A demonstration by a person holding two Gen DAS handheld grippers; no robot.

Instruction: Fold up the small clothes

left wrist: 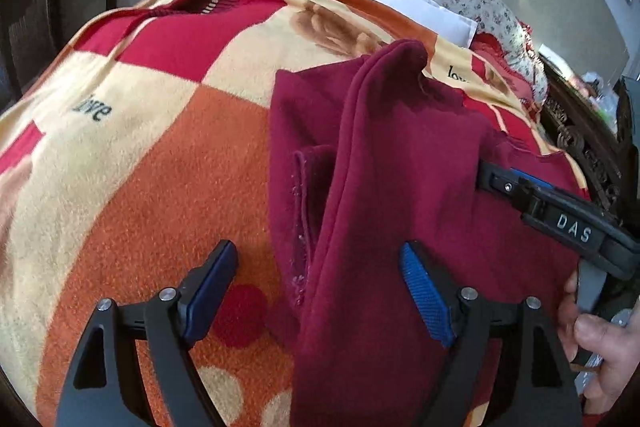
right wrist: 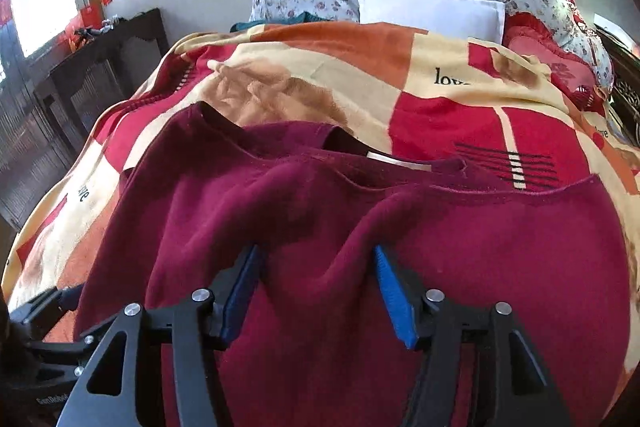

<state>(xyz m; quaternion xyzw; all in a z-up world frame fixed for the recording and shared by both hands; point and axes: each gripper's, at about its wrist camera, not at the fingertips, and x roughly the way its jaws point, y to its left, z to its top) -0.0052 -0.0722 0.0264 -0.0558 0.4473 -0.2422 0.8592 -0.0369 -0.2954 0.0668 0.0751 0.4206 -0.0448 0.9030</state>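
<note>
Bed blanket [left wrist: 160, 167] carries the maroon shirt [right wrist: 440, 267], long axis left-right; both grippers' fingers [left wrist: 428, 291] [right wrist: 394, 301] gape empty, right nearer its raised fold.

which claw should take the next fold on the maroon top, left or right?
Likely right: right claw is open, straddling a raised ridge of the maroon top. Left claw is open at its edge, partly over blanket.
</note>
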